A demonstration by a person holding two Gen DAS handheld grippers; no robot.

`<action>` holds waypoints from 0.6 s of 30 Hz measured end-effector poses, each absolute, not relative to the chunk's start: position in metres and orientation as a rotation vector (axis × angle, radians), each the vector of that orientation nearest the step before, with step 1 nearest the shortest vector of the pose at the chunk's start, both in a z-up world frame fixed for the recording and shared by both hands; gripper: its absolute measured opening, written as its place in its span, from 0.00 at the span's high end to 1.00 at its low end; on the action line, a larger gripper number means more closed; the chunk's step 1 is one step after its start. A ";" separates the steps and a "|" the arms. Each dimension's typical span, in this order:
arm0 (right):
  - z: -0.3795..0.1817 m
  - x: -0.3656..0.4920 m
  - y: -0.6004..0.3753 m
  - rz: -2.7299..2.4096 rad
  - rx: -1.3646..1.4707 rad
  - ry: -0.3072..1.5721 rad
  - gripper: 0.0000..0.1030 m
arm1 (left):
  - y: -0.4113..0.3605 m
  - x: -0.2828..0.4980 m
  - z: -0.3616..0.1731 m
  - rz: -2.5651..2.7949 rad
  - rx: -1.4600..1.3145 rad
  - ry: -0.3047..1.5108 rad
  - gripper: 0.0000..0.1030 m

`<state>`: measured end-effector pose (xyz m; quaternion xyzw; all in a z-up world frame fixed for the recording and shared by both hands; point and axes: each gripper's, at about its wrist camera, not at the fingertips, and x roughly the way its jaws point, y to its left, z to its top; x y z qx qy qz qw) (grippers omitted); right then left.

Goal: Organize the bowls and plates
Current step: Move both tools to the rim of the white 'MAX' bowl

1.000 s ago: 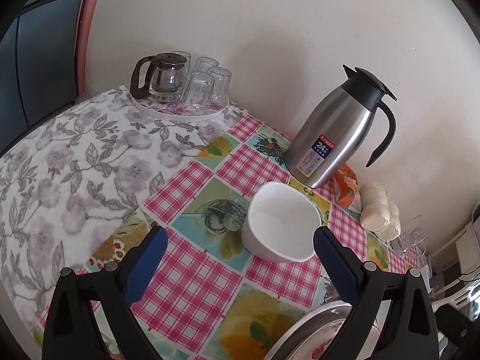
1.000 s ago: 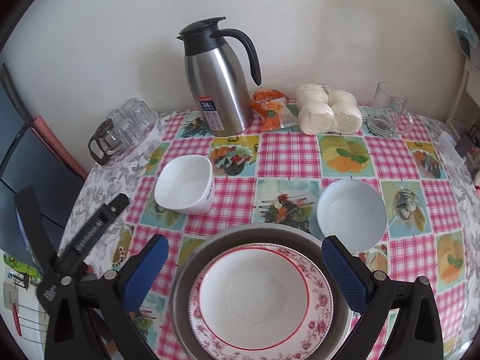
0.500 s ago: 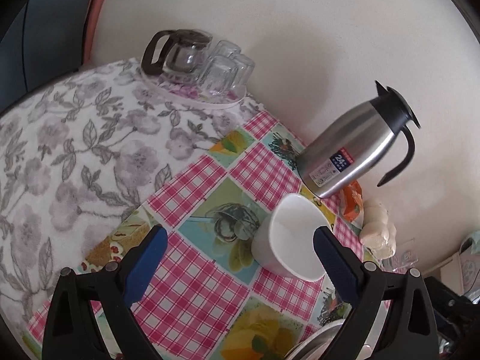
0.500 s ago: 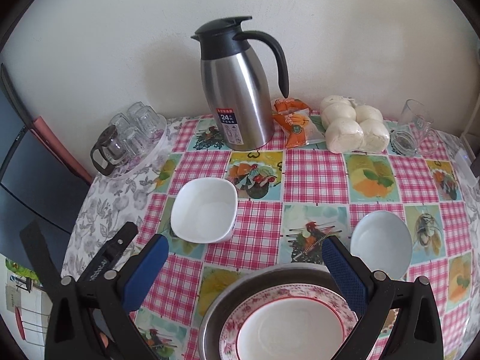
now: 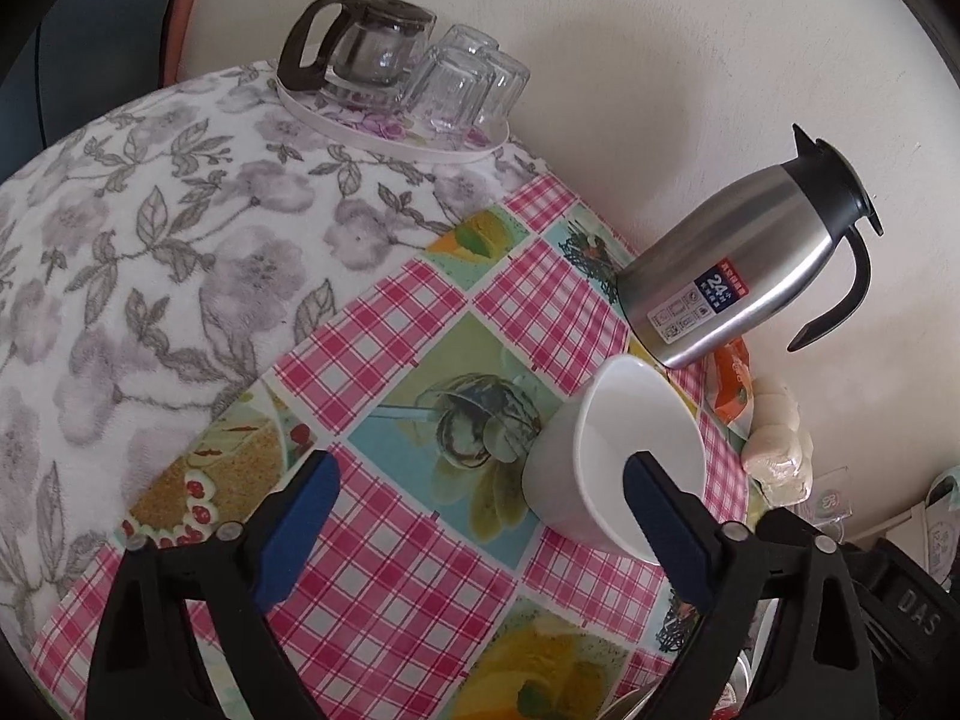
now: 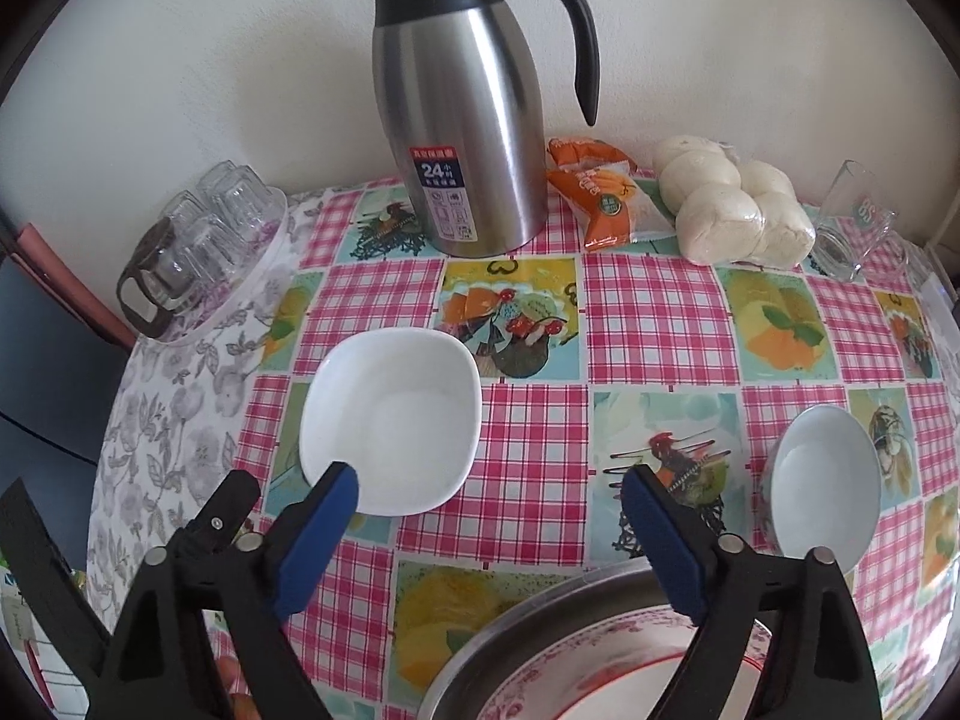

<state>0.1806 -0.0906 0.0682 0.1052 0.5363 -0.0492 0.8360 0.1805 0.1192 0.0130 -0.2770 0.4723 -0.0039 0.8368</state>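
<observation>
White square bowl [image 6: 390,420] stands clear of neighbours.

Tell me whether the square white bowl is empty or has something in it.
Empty. The square white bowl sits upright on the table, and the right wrist view shows only its bare white inside.

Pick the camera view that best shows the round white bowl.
Right wrist view: the round white bowl sits fully visible on the checked tablecloth, right of the gripper. The left wrist view does not show it, only the squarish white bowl.
</observation>
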 end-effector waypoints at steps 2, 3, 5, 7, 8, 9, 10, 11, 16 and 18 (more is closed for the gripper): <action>0.061 0.185 -0.088 -0.109 0.221 1.144 0.22 | 0.119 0.184 0.007 -0.021 -0.600 1.014 0.20; 0.057 0.188 -0.088 -0.114 0.222 1.150 0.24 | 0.119 0.185 0.005 -0.022 -0.604 1.018 0.20; 0.049 0.192 -0.087 -0.118 0.230 1.161 0.27 | 0.119 0.186 0.002 -0.027 -0.607 1.020 0.21; 0.040 0.197 -0.086 -0.121 0.238 1.178 0.34 | 0.118 0.188 0.001 -0.038 -0.609 1.014 0.22; 0.037 0.199 -0.086 -0.123 0.242 1.186 0.37 | 0.117 0.189 0.001 -0.043 -0.608 1.012 0.22; 0.033 0.201 -0.087 -0.125 0.248 1.194 0.41 | 0.117 0.191 0.000 -0.047 -0.605 1.010 0.22; 0.029 0.203 -0.087 -0.129 0.256 1.199 0.43 | 0.116 0.192 0.000 -0.050 -0.602 1.008 0.23; 0.027 0.204 -0.088 -0.132 0.262 1.204 0.47 | 0.115 0.193 0.000 -0.054 -0.599 1.007 0.23; 0.012 0.214 -0.087 -0.141 0.283 1.224 0.56 | 0.106 0.199 -0.004 -0.076 -0.581 1.017 0.33; 0.007 0.216 -0.086 -0.138 0.298 1.236 0.62 | 0.103 0.200 -0.007 -0.083 -0.581 1.023 0.35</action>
